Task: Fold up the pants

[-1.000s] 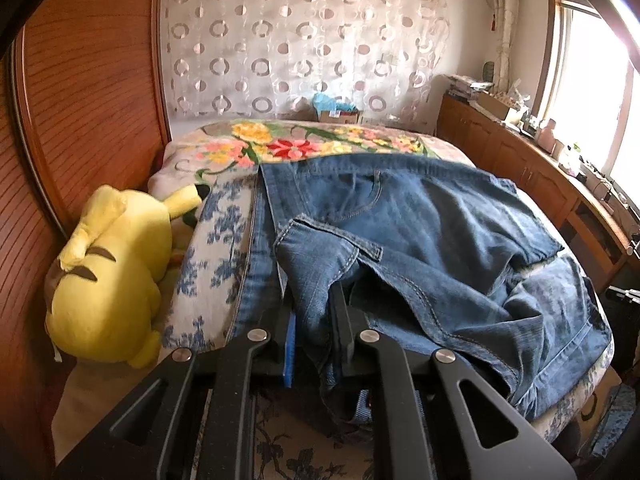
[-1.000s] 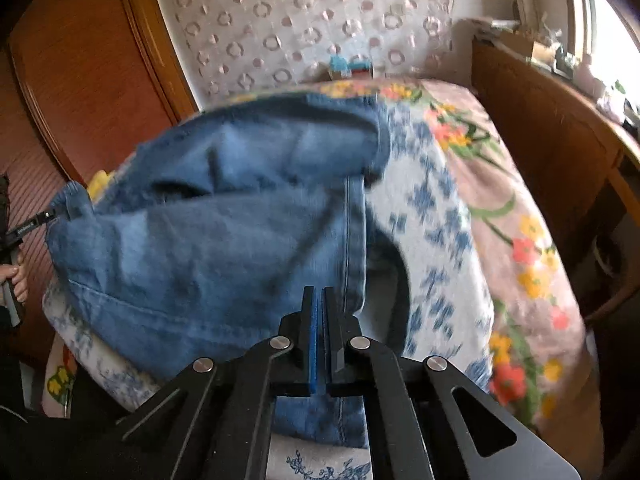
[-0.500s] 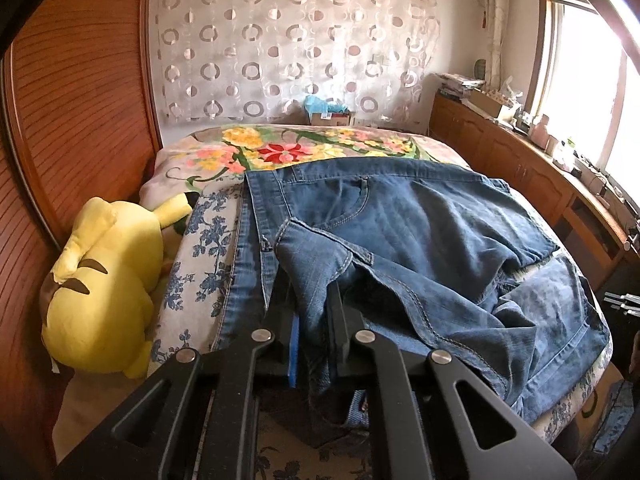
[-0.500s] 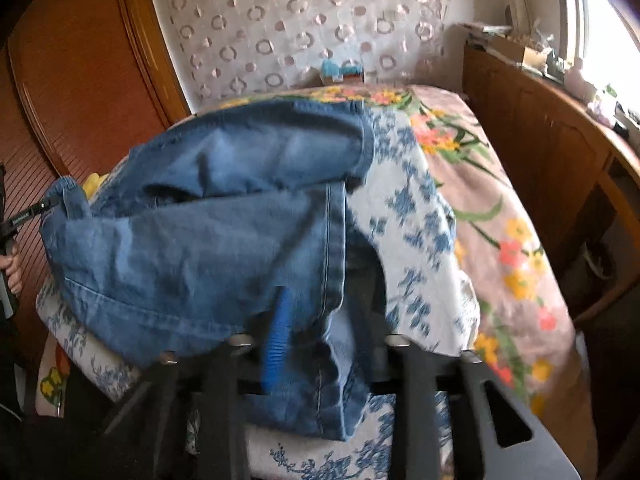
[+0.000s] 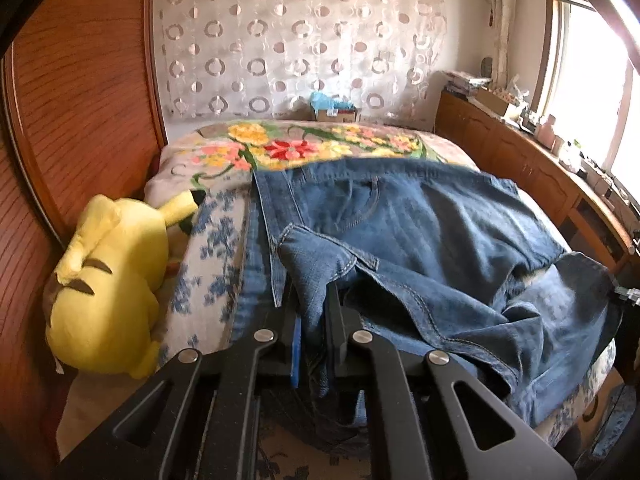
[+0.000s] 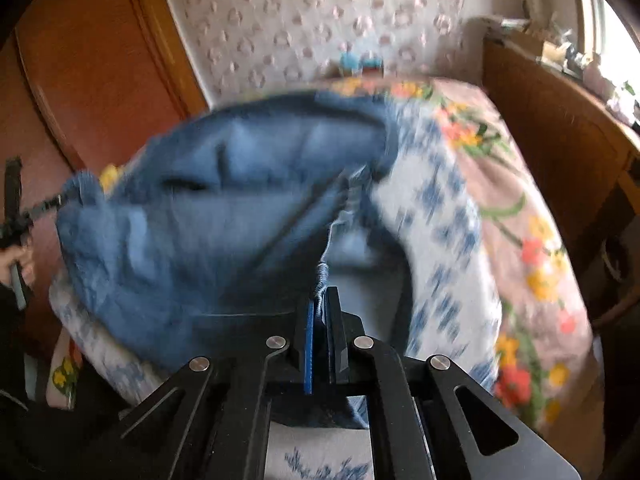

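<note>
Left wrist: jeans (image 5: pixel 420 240) fold pinched between fingers (image 5: pixel 335 312) over bed (image 5: pixel 208 248).

The left tongs (image 5: pixel 311 312) rise from six o'clock, clamped on a bunched fold of the blue jeans (image 5: pixel 420 240). The jeans spread from centre toward three and four o'clock across the bed (image 5: pixel 208 264), whose cover is flowered at twelve o'clock. A yellow plush toy (image 5: pixel 108 280) lies at nine o'clock against the wooden headboard (image 5: pixel 80 100).
</note>
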### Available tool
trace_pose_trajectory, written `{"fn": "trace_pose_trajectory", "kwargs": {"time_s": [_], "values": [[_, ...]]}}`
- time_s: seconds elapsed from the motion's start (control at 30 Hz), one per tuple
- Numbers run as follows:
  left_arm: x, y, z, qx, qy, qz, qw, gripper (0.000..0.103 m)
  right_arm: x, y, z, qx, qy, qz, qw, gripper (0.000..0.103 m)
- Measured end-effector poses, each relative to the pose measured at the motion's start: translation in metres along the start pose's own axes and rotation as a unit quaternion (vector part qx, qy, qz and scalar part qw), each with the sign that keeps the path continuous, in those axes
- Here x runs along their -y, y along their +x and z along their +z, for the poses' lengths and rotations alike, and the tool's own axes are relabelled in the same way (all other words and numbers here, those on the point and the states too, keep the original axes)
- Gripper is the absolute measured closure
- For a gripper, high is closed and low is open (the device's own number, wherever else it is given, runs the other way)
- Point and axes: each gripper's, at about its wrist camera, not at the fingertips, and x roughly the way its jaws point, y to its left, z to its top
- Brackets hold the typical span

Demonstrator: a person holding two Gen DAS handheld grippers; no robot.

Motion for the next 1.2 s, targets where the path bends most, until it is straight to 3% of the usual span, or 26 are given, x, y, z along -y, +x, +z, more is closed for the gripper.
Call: {"fn": "trace_pose_trajectory", "kwargs": {"time_s": [0.23, 0.43, 0.73, 0.93, 1.07, 1.13, 1.2], "values": [[-0.003, -0.003, 0.043, 0.031, 0.000, 0.022, 0.9993, 0.095, 0.018, -0.046, 0.063, 0.127, 0.004, -0.001, 0.992, 0.099], [-0.003, 0.021, 0.081, 0.043, 0.009, 0.028, 0.9987, 0.095, 0.026, -0.047, 0.112, 0.190, -0.006, -0.002, 0.982, 0.099], [-0.018, 0.075, 0.121, 0.032, 0.001, 0.033, 0.9990, 0.095, 0.027, 0.011, 0.146, 0.200, -0.004, -0.018, 0.980, 0.099], [-0.022, 0.117, 0.132, 0.003, 0.002, 0.026, 0.9996, 0.093, 0.019, 0.050, 0.171, 0.173, 0.005, -0.042, 0.984, 0.099], [-0.023, 0.132, 0.128, -0.022, 0.005, 0.022, 0.9995, 0.074, 0.013, 0.087, 0.186, 0.133, 0.005, -0.068, 0.989, 0.099], [-0.025, 0.131, 0.123, -0.025, 0.005, 0.017, 0.9995, 0.059, 0.010, 0.106, 0.190, 0.112, 0.002, -0.080, 0.990, 0.099], [-0.027, 0.127, 0.117, -0.030, 0.004, 0.011, 0.9995, 0.058, 0.007, 0.120, 0.193, 0.098, -0.003, -0.087, 0.991, 0.099]]}}
